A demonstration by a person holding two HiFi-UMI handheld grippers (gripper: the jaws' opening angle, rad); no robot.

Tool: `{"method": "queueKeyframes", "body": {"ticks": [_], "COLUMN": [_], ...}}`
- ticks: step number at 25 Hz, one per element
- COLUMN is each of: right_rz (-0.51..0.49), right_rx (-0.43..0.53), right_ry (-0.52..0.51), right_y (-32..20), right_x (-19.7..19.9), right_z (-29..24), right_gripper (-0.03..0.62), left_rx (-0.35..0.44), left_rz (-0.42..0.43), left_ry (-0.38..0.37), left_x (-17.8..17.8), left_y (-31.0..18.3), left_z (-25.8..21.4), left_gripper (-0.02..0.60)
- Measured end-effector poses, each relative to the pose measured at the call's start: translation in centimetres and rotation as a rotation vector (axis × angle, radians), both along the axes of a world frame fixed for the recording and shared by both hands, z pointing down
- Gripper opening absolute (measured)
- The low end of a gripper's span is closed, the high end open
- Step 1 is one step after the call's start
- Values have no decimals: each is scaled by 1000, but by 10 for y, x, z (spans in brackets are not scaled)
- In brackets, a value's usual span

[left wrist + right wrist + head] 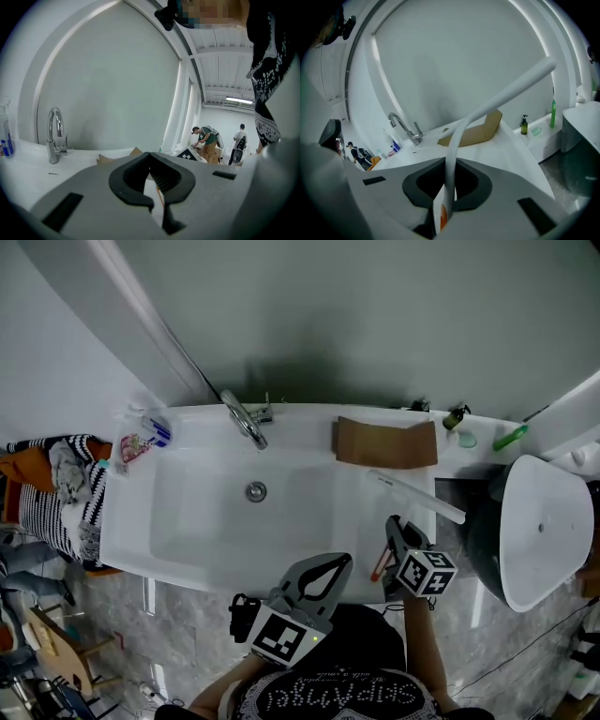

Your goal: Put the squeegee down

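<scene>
The squeegee (418,496) is white, with a long blade bar and a thin handle that has an orange patch near its end. In the head view it hangs over the sink's right front corner. My right gripper (392,524) is shut on the handle. In the right gripper view the handle runs up from between the jaws of the right gripper (451,163) to the squeegee blade (512,88), which slants across the mirror. My left gripper (345,562) hovers at the sink's front edge. In its own view the left gripper (149,154) has its tips together with nothing between them.
A white sink (187,521) with a chrome faucet (246,418) and a drain (256,490) fills the middle. A brown cardboard piece (384,442) lies at its back right. A dark soap bottle (455,416) and a green bottle (511,437) stand further right, beside a white bowl-shaped fixture (544,526).
</scene>
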State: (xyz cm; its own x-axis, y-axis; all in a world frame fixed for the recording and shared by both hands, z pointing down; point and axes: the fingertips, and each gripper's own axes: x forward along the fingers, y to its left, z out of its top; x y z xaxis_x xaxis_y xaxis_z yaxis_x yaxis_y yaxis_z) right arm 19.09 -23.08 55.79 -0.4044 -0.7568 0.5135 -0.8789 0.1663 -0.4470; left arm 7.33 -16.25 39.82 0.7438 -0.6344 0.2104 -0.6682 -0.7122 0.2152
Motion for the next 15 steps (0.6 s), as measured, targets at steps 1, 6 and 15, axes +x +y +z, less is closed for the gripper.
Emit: {"method": "queueKeyframes", "body": {"ticks": [1, 6, 15], "right_rz": [3, 33, 83], "right_rx": [-14, -82, -194], "right_ry": [-9, -55, -76], "right_y": [-2, -9, -10], "right_x": [0, 8, 20], "right_z": [4, 26, 53], "right_gripper": [38, 37, 38], "left_rx": [0, -3, -14], "left_rz": [-5, -18, -42], "left_ry": [-1, -11, -14], "left_x": [-1, -1, -2], "left_y": [-1, -6, -11], "left_z": [0, 3, 5], "left_gripper": [5, 5, 5]}}
